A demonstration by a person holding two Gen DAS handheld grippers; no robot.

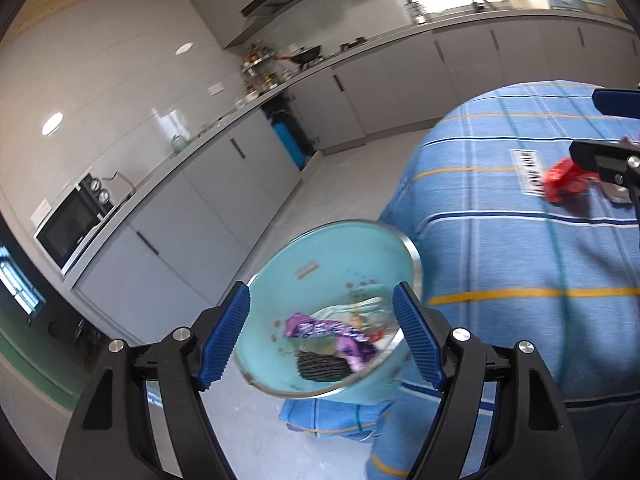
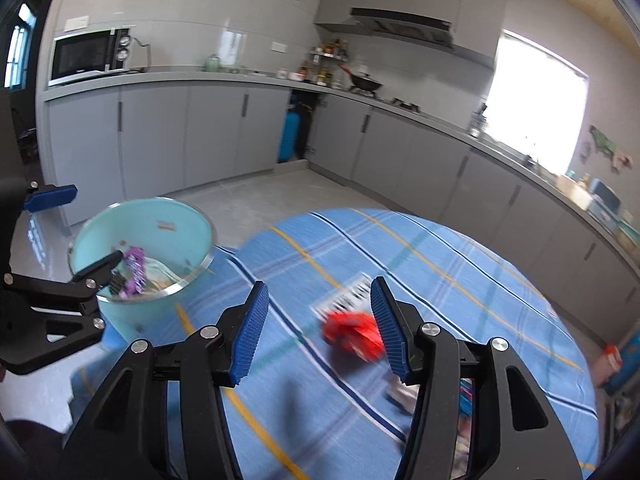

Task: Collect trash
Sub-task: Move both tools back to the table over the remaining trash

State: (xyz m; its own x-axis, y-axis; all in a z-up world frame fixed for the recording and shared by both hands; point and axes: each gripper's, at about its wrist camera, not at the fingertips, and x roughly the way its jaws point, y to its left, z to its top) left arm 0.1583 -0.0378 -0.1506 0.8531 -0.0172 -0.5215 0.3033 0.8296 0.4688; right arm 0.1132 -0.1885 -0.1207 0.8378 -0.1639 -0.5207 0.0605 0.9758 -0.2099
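A light blue trash bin [image 1: 320, 248] [image 2: 160, 216] stands at the edge of the table and holds a purple wrapper [image 1: 320, 328], a black ridged piece [image 1: 320, 366] and other scraps. My left gripper [image 1: 322, 336] [image 2: 76, 236] hovers over the bin's mouth, open, with nothing between its pads. A crumpled red wrapper [image 2: 352, 334] [image 1: 564, 180] lies on the blue striped tablecloth [image 2: 460, 280]. My right gripper [image 2: 316, 328] [image 1: 612, 128] is open above the cloth, and the red wrapper lies just inside its right finger [image 2: 386, 328], loose.
A white label with black marks [image 2: 348, 296] lies on the cloth behind the red wrapper. A pale wrapper [image 2: 404, 394] shows partly behind the right finger. Grey kitchen cabinets [image 2: 208, 132], a microwave [image 2: 88, 56] and a wok [image 2: 364, 82] line the far walls.
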